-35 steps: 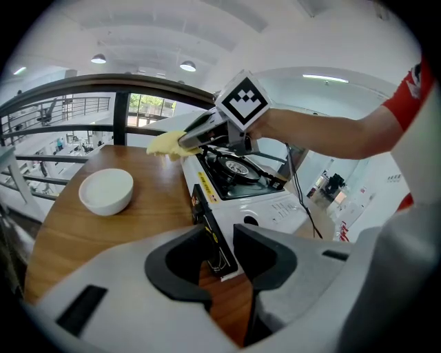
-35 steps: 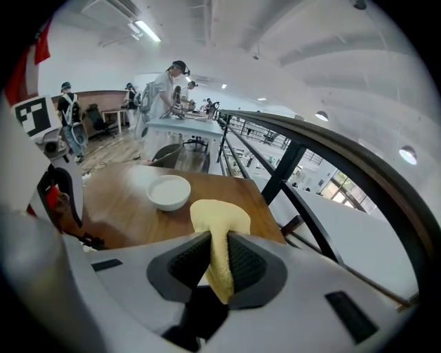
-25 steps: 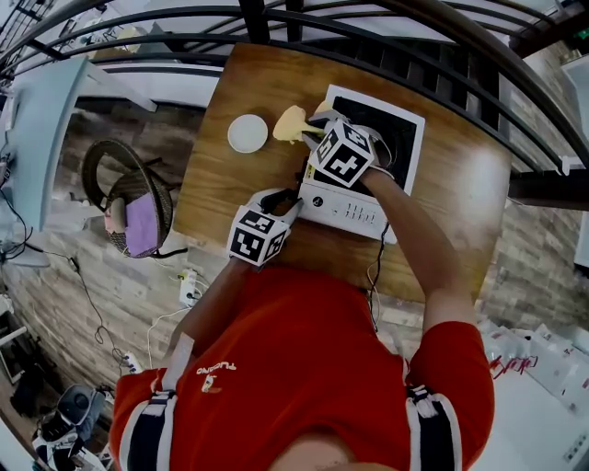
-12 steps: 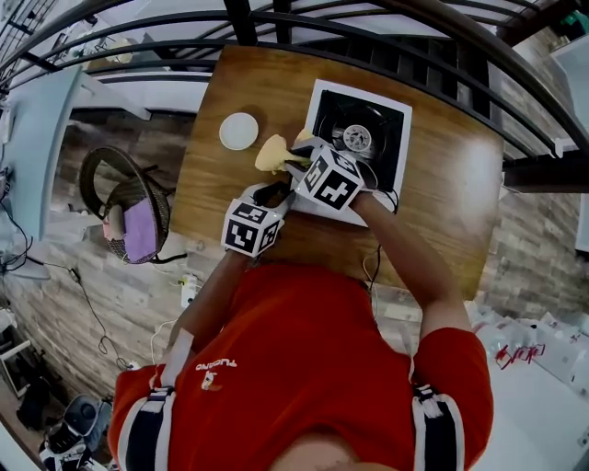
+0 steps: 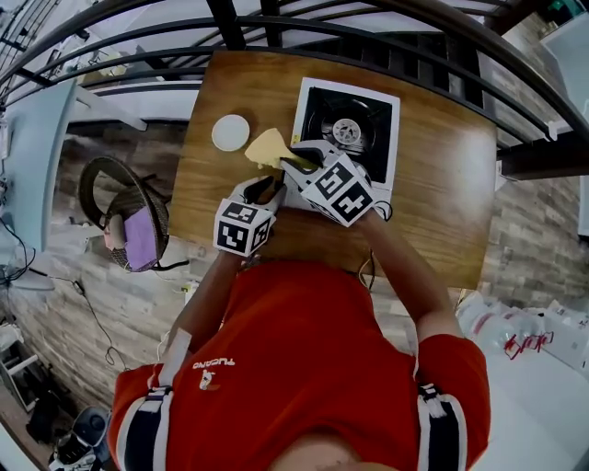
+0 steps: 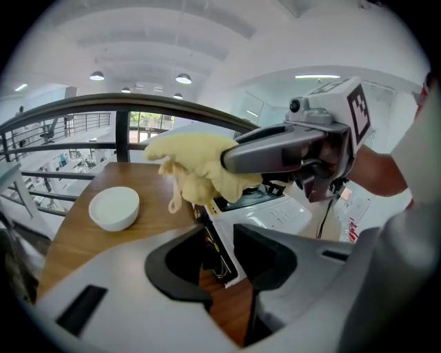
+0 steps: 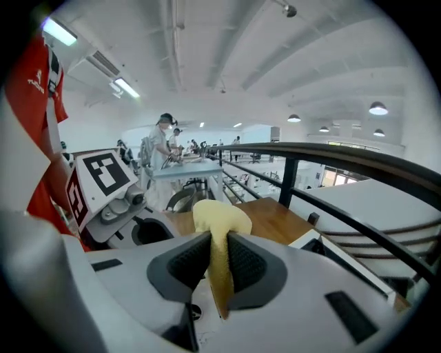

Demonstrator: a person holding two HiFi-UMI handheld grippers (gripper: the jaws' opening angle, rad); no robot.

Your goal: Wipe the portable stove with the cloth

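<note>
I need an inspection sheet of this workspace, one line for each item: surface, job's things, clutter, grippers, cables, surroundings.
Surface: wooden table, no spill seen.
Job's things: portable stove stands on the far half of the table; yellow cloth is held up at its left side.
Clutter: white bowl, left of the stove and apart from it.
Grippers: right hand-held gripper is shut on the cloth; left hand-held gripper has its jaws apart, the stove's near corner shows in the gap, contact cannot be told.
Cables: black cable hangs below the right hand-held gripper.
Surroundings: black railing behind the table; wicker chair on the floor at the left.
</note>
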